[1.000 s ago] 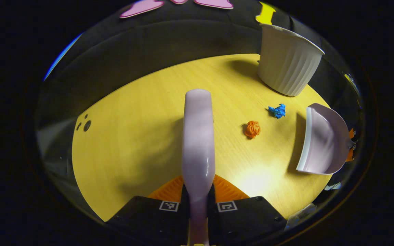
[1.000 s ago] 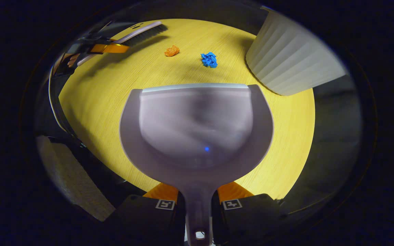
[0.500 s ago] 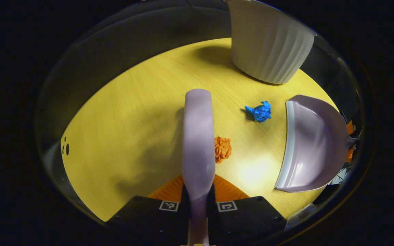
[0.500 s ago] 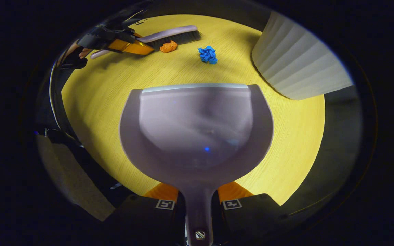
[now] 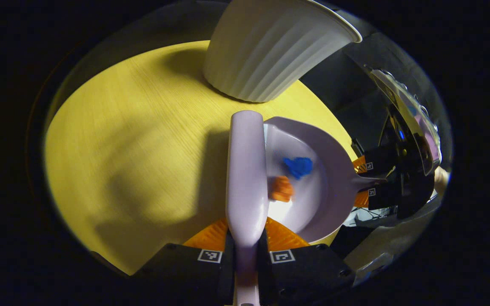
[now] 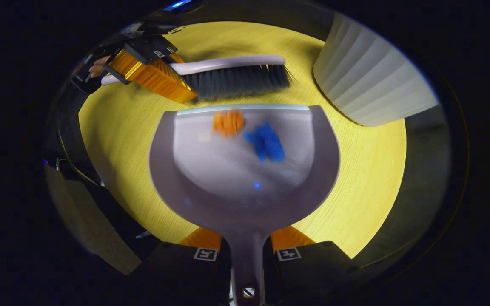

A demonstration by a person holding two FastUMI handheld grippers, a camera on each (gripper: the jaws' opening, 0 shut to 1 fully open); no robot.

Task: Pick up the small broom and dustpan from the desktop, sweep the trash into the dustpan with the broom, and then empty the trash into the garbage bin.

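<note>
Left gripper (image 5: 246, 242) clamps the broom (image 5: 247, 170) handle; bristles (image 6: 236, 80) sit at the dustpan (image 6: 245, 178) lip. Right gripper (image 6: 246, 248) grips the dustpan's stem. Orange wad (image 6: 228, 122) and blue wad (image 6: 266, 142), blurred, lie inside the smooth lilac pan. Ribbed white bin (image 6: 372, 91), cut off, stands far right on the yellow desktop (image 6: 113, 127).

Dim booth, brightly lit yellow desktop (image 5: 143, 127), dark soft shadows, motion-blurred paper scraps (image 6: 266, 142), fisheye-bent edges
</note>
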